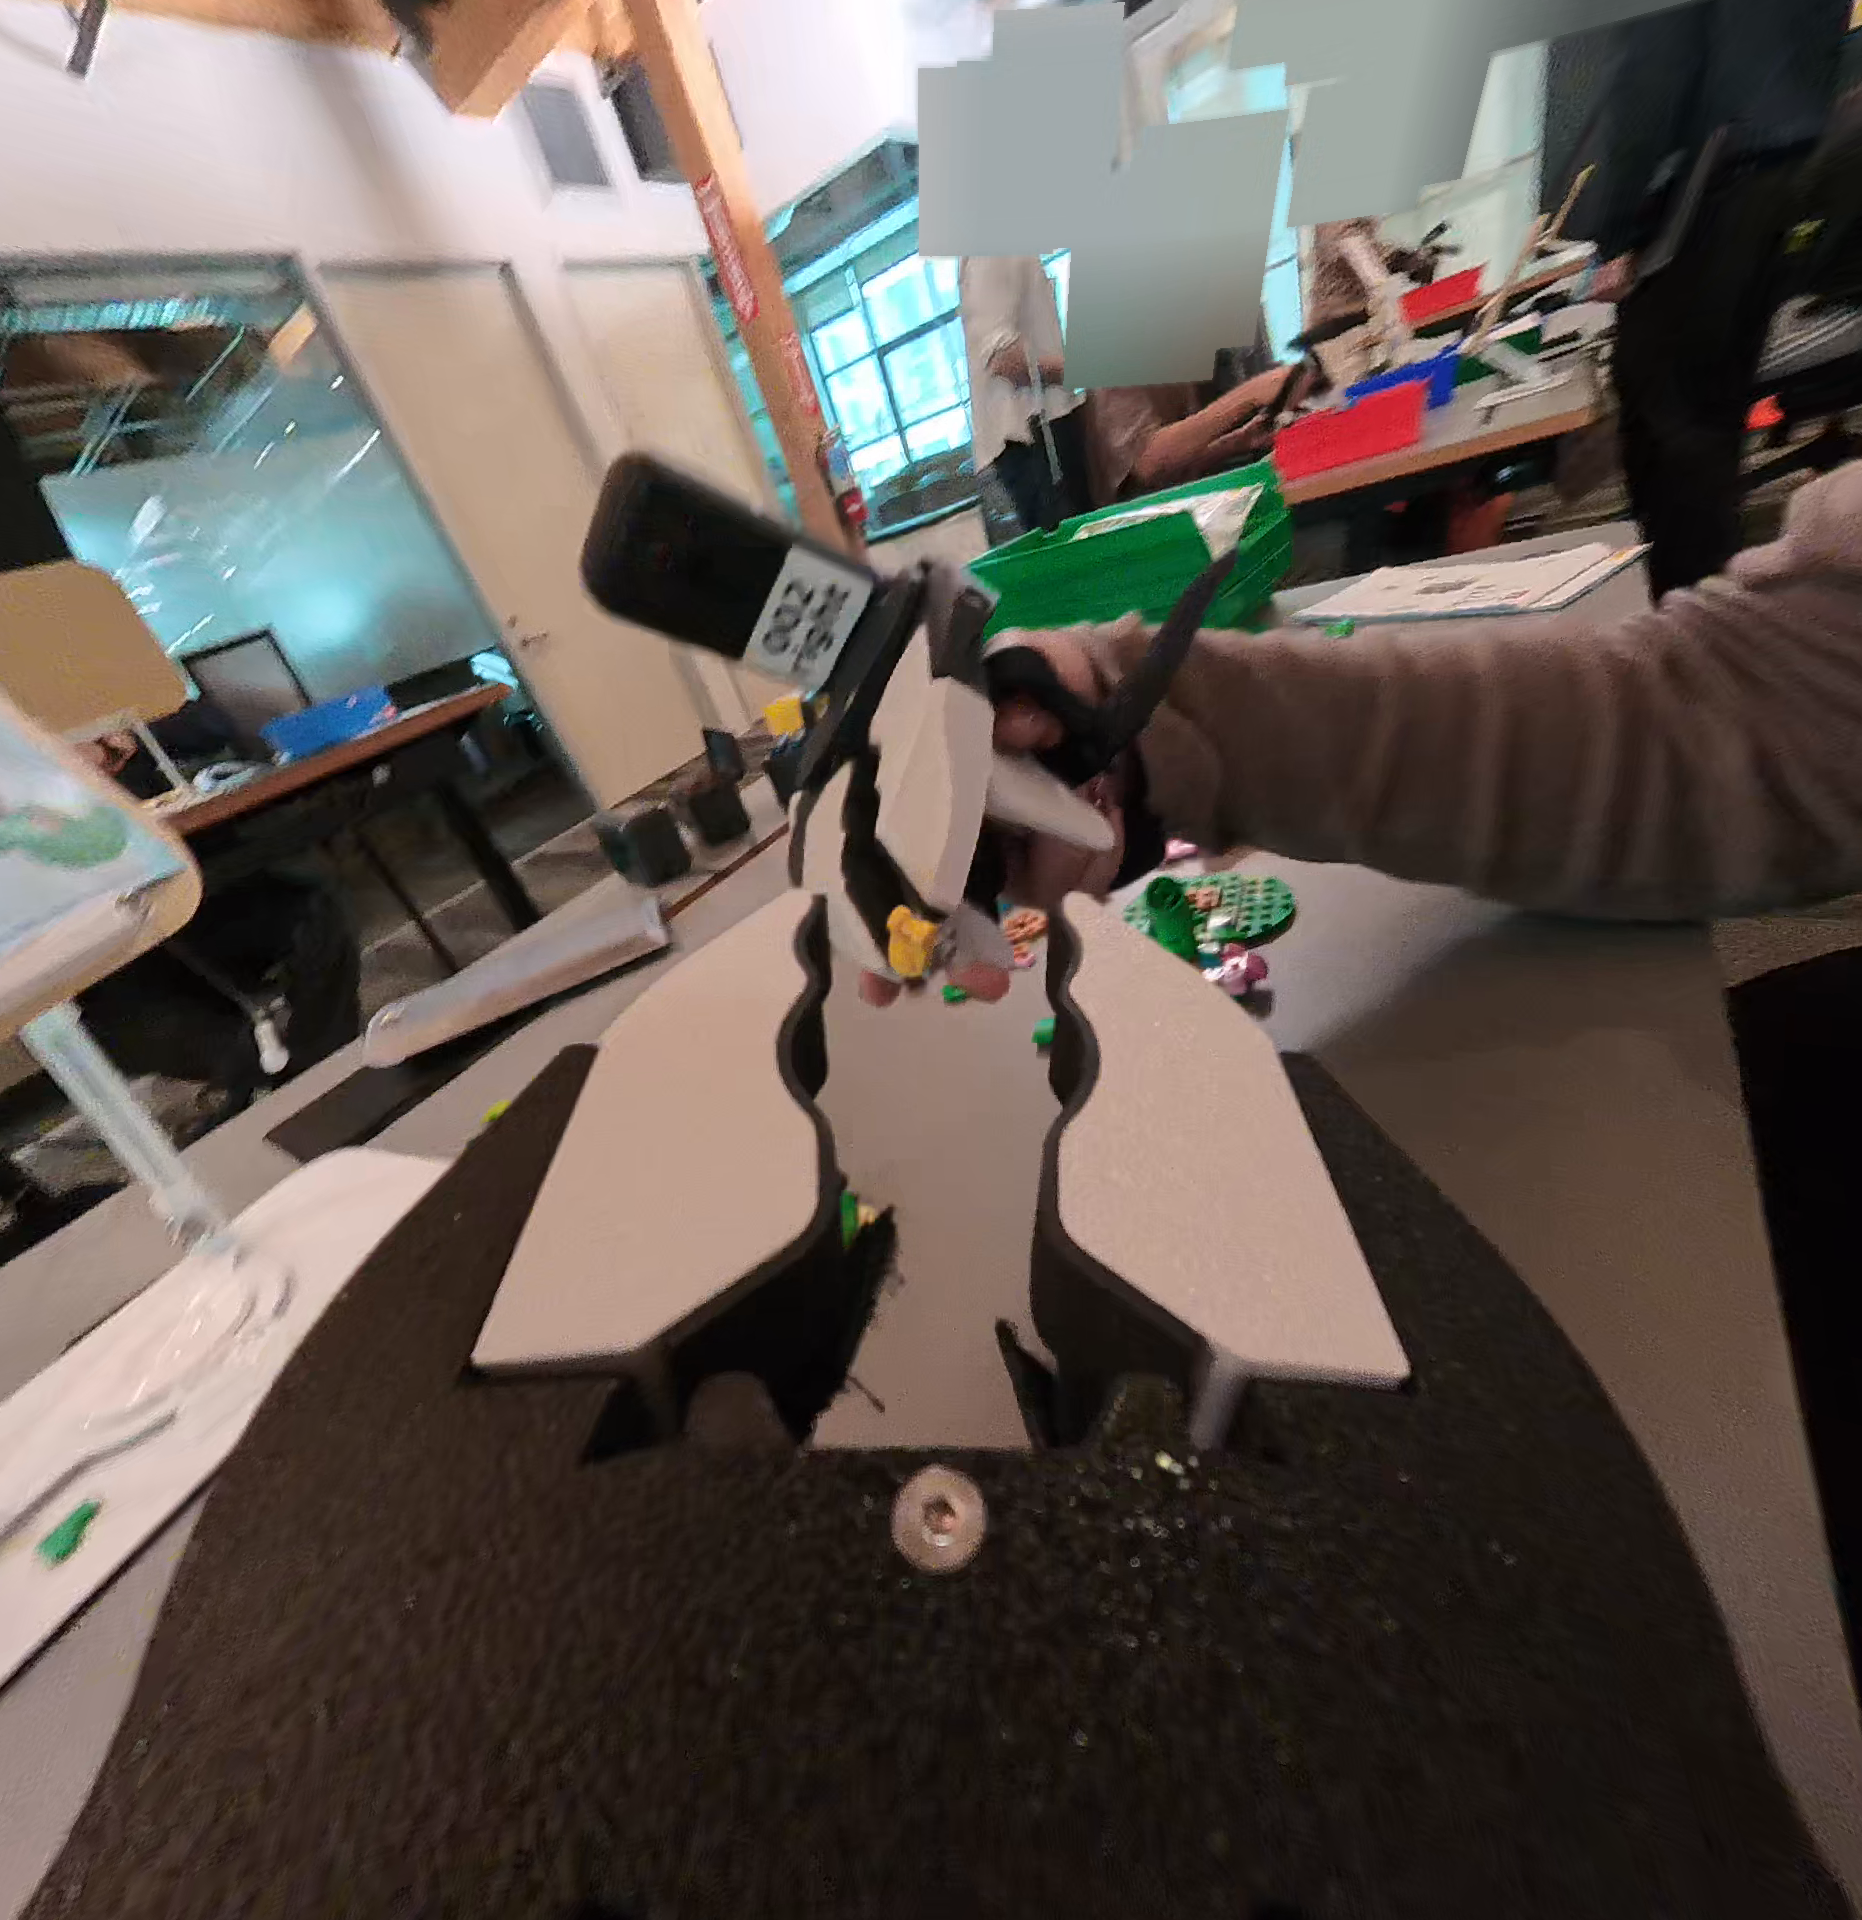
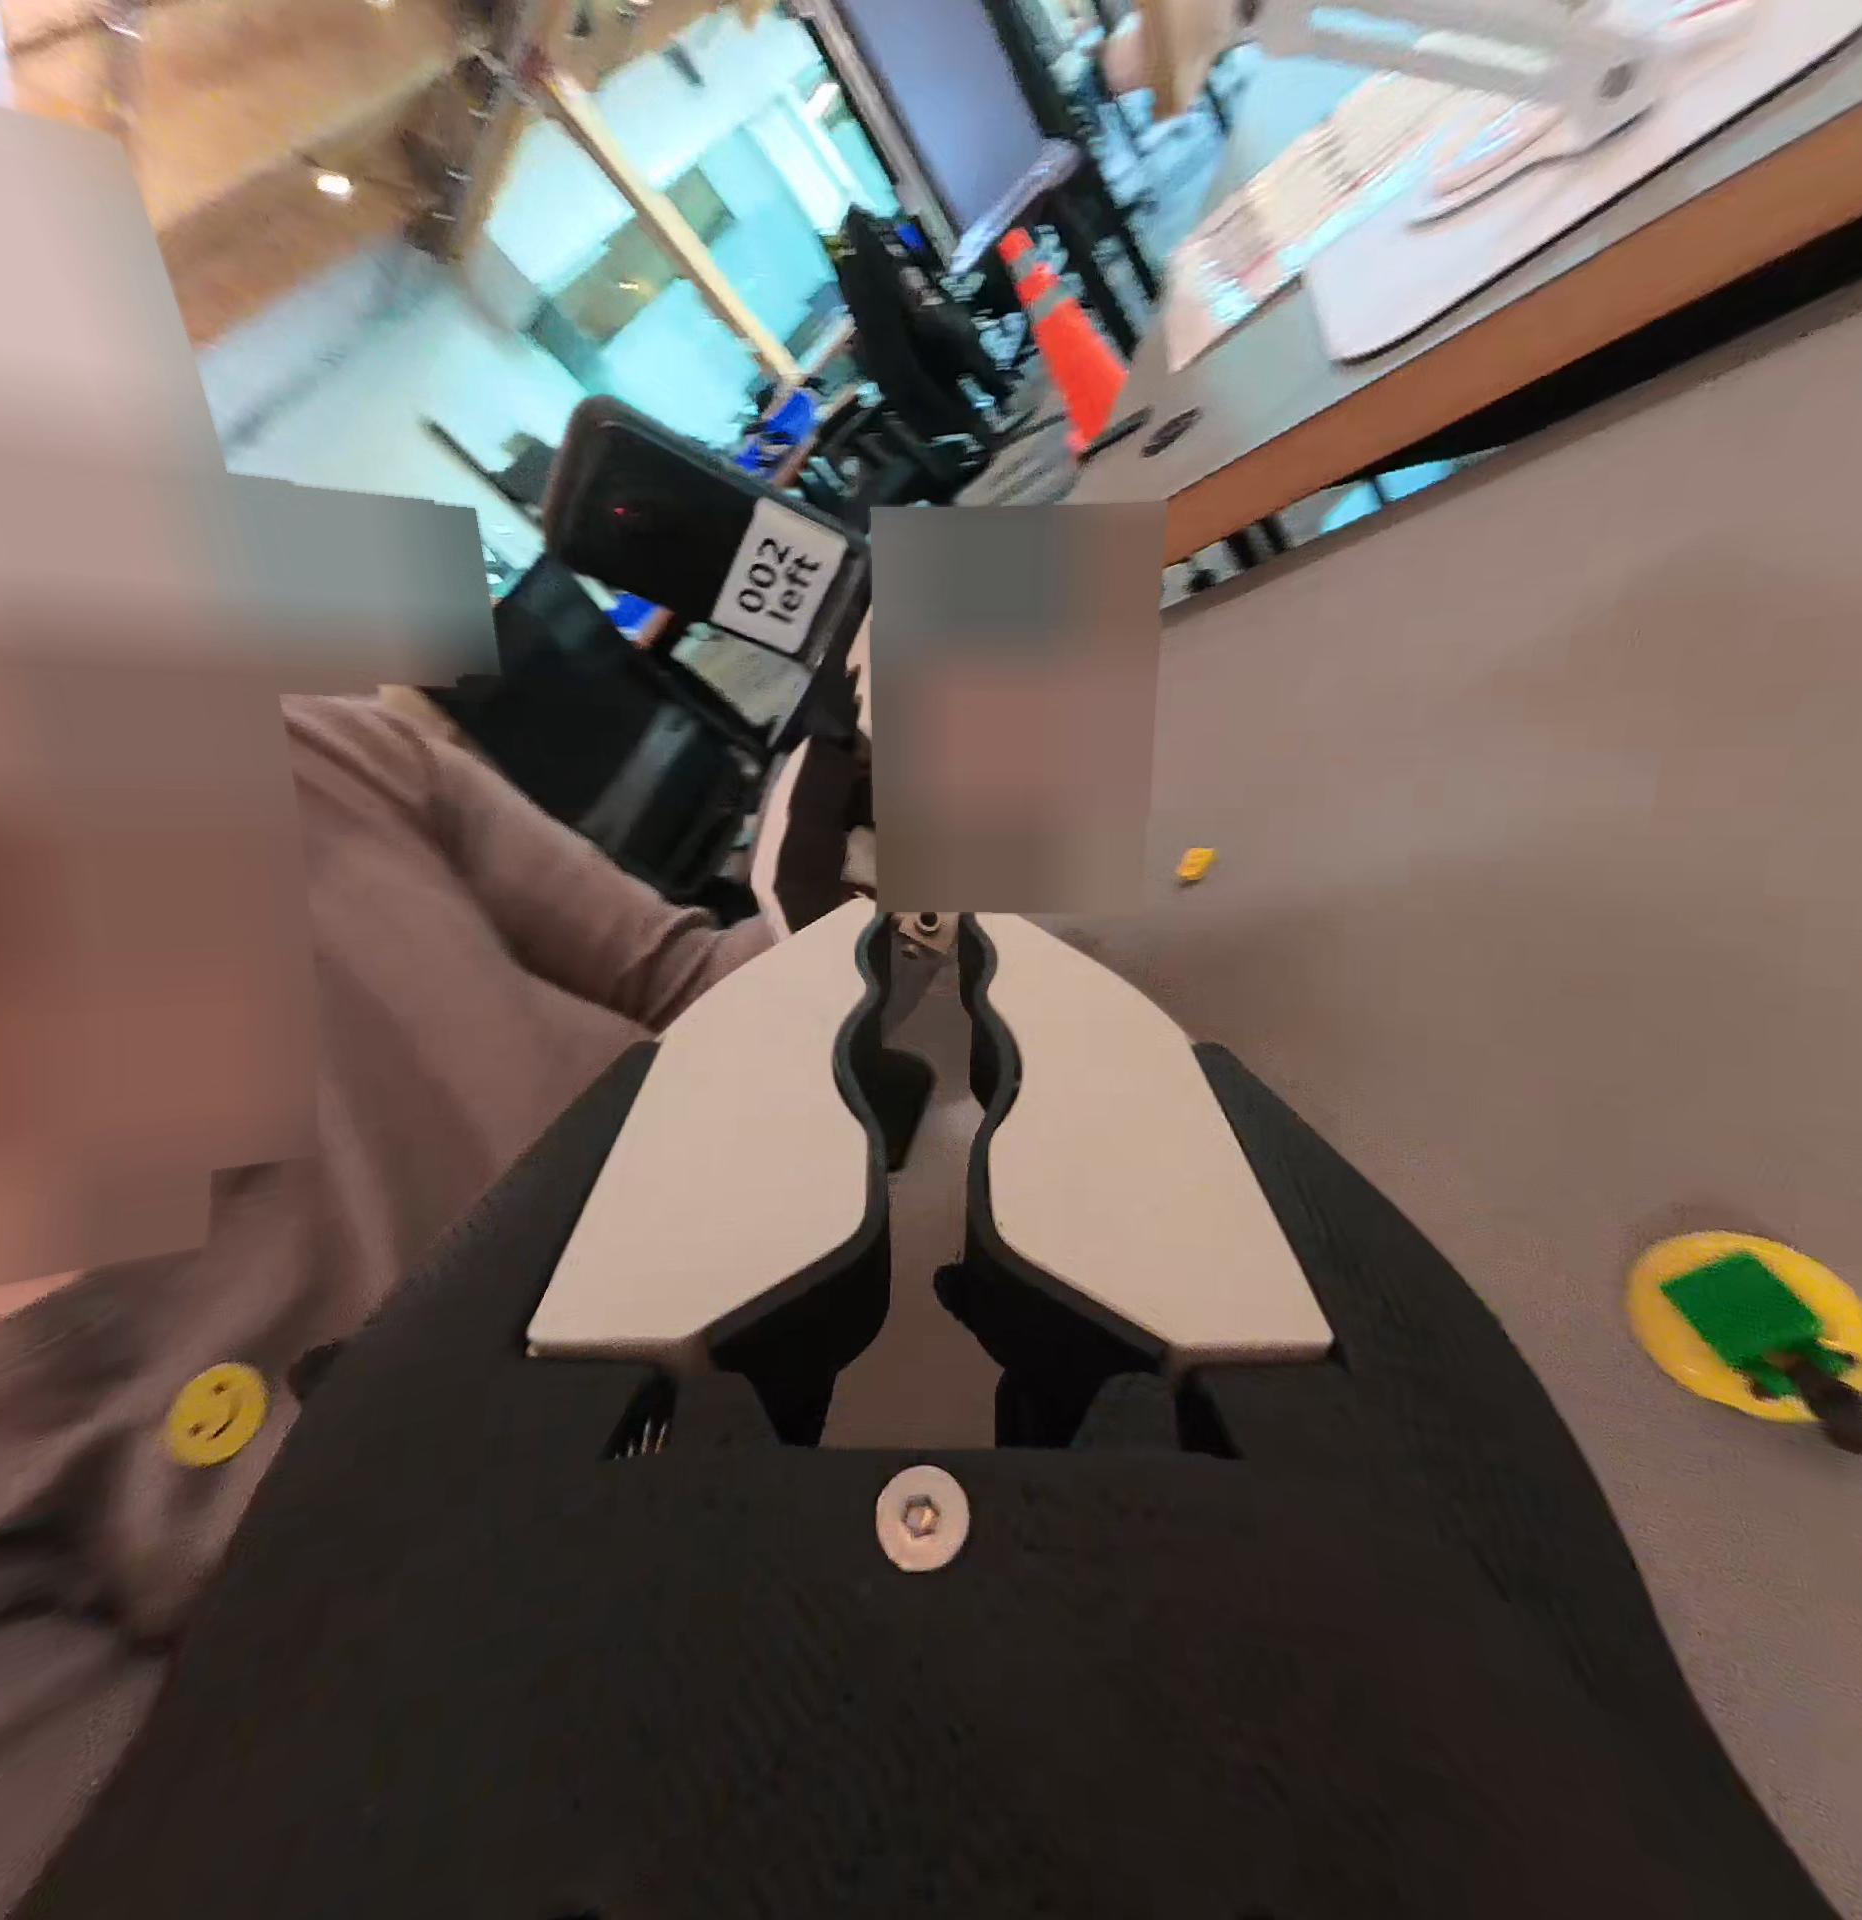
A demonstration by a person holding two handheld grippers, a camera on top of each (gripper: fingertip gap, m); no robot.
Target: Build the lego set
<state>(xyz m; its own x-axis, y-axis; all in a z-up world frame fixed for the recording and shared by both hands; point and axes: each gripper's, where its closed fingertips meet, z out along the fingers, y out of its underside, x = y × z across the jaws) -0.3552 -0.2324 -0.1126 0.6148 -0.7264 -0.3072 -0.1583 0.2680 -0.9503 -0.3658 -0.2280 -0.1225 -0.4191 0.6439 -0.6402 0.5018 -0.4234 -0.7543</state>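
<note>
Frankly, the build looks barely begun from where I sit. On the grey worktop, the round green baseplate carries only a green stub and a few pink and white bits near its front edge. Small green loose bits lie scattered just in front of it. Well apart from that, in the right wrist view, a yellow disc lies flat with a green plate on top of it and a dark piece sticking out from under the plate's near end. This looks like a separate sub-assembly that has not been joined to anything. A lone small yellow brick lies further back. Most of the set therefore seems left to do, and the booklet and the green bin sit at the far edge of the worktop. My left tongs are released and empty, their jaws standing wide apart above the worktop. My right tongs point steeply down between them, clenched on a yellow piece held in the air just above the worktop, near the baseplate but not touching it. That piece is tiny and lumpy. Something grey and pinkish sits right beside it at the tips, though the blur is too heavy for me to say whether that is part of the same piece. As I judge it, the step in hand is carrying this piece to its seat.
</note>
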